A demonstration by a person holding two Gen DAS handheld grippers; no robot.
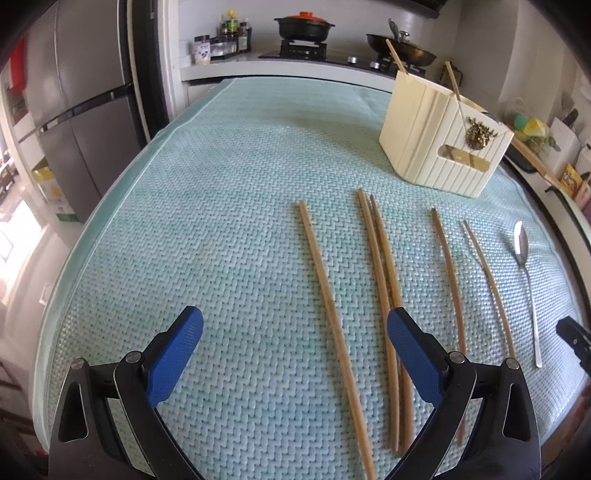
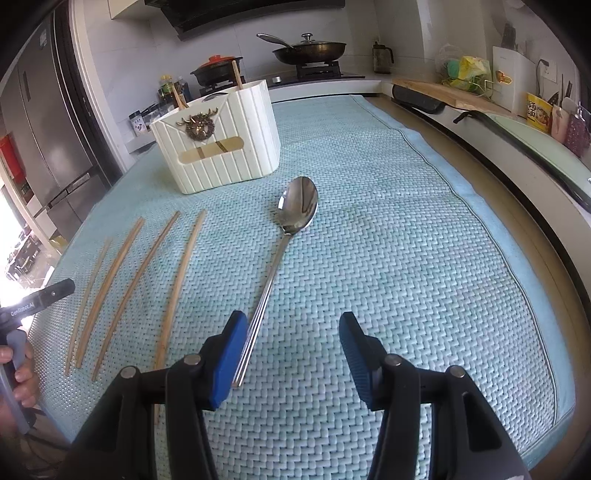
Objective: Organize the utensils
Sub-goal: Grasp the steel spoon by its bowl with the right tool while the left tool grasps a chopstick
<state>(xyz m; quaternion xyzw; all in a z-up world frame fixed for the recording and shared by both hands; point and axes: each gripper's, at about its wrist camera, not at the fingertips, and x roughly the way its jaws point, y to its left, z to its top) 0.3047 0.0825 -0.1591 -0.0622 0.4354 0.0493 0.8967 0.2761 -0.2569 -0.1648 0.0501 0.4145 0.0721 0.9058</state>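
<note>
spoon (image 2: 297,205): lies on the mat, bowl at frame centre, handle running down to the lower middle.
right hand-held gripper (image 2: 290,350): released, empty; handle end just beside its left finger.
left hand-held gripper (image 1: 295,343): spread wide, empty, over the chopsticks (image 1: 380,288).
holder (image 2: 218,140): upper left.
nearer the spoon: right.

A grey fridge (image 1: 79,110) stands left of the table; a black pot with a red lid (image 1: 304,26) and a lidded wok (image 2: 309,48) sit on the stove (image 1: 332,55)
</note>
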